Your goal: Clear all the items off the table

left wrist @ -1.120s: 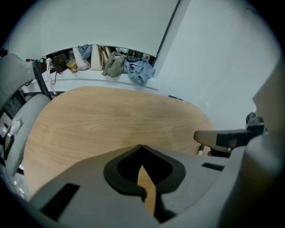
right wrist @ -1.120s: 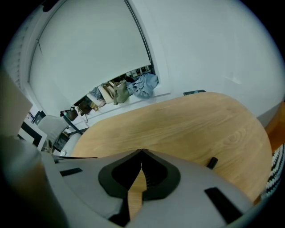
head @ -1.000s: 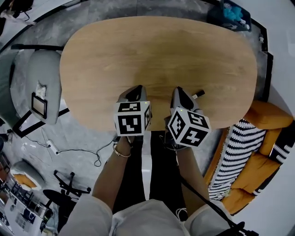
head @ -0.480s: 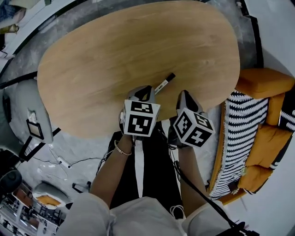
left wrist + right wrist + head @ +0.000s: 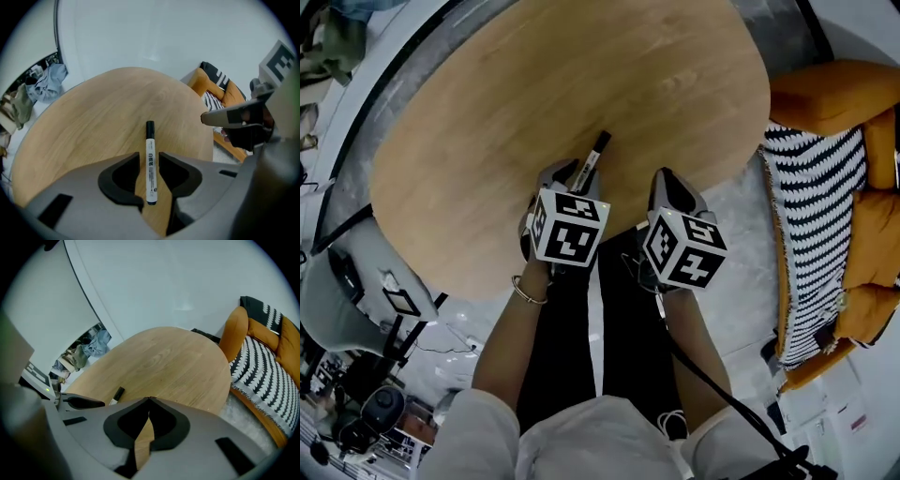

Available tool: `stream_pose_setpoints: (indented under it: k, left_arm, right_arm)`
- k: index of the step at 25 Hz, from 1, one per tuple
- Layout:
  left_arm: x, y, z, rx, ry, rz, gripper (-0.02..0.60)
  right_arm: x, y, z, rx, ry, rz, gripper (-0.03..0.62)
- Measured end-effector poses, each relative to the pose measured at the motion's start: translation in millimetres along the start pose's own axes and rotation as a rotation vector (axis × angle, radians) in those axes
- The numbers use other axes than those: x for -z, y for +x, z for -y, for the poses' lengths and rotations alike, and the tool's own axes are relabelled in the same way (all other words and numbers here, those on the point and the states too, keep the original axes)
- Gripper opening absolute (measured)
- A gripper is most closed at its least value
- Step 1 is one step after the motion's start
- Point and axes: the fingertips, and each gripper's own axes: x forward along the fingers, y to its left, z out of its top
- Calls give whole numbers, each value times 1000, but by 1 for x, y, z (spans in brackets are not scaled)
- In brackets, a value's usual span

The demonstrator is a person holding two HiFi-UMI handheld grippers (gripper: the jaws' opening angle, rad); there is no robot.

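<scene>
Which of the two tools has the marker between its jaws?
The left tool: its jaws, which have just been opening, stand apart with the marker lying between them. The right tool has its jaws shut, with nothing between them.

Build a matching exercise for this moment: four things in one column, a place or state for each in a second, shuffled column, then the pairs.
Column one
1. marker
2. left gripper
3. right gripper
4. blanket

Column two
A. fingers shut, nothing between them
B. black-and-white striped, draped on the orange sofa
C. lying on the wooden table
D. fingers apart, one on each side of the marker

Pairs: 1-C, 2-D, 3-A, 4-B.

The left gripper's fingers have just been opening, with the marker between them.
</scene>
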Motion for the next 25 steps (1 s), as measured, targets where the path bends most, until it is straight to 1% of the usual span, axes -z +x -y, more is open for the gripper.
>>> stream_pose_setpoints:
  k: [2, 4, 5, 6, 7, 8, 12, 13, 15, 18, 20, 22, 25]
  left_arm:
    - [1, 5, 1, -2, 33, -34, 133]
    - [1, 10, 2, -23, 43, -50, 132]
    - [1, 12, 1, -43, 45, -49, 124]
    - [0, 12, 0, -64, 44, -44, 92]
    - [0, 12, -1, -78, 38, -35, 77]
    - [-1, 13, -2, -85, 27, -25, 77]
    - [-2, 13, -3, -76, -34, -13, 71]
    - [-2, 12, -4, -70, -60, -10, 69]
    - [-2, 4, -13, -63, -136, 20, 69]
    - [4, -17, -38, -75, -295, 90, 69]
    - [18, -35, -60, -86, -396, 125, 69]
    - [39, -54, -84, -106, -478, 154, 69]
    - [76, -84, -126, -168, -593, 202, 69]
  right_arm:
    - [0, 1, 2, -4, -1, -4, 25]
    - [-1, 2, 5, -7, -8, -9, 25]
    - [-1, 3, 6, -8, -12, -12, 25]
    - [-2, 4, 7, -9, -17, -15, 25]
    - [-2, 4, 7, -9, -23, -18, 25]
    - [-3, 5, 7, -9, -32, -21, 25]
    - [-10, 9, -2, -16, -76, -30, 25]
    - [-11, 10, -6, -18, -89, -32, 25]
    - [-14, 13, -20, -31, -127, -36, 25]
    - [-21, 21, -48, -65, -212, -47, 25]
    - [-21, 25, -73, -89, -264, -59, 25]
    - [-15, 30, -102, -116, -312, -71, 25]
    - [-1, 38, -156, -175, -414, -87, 25]
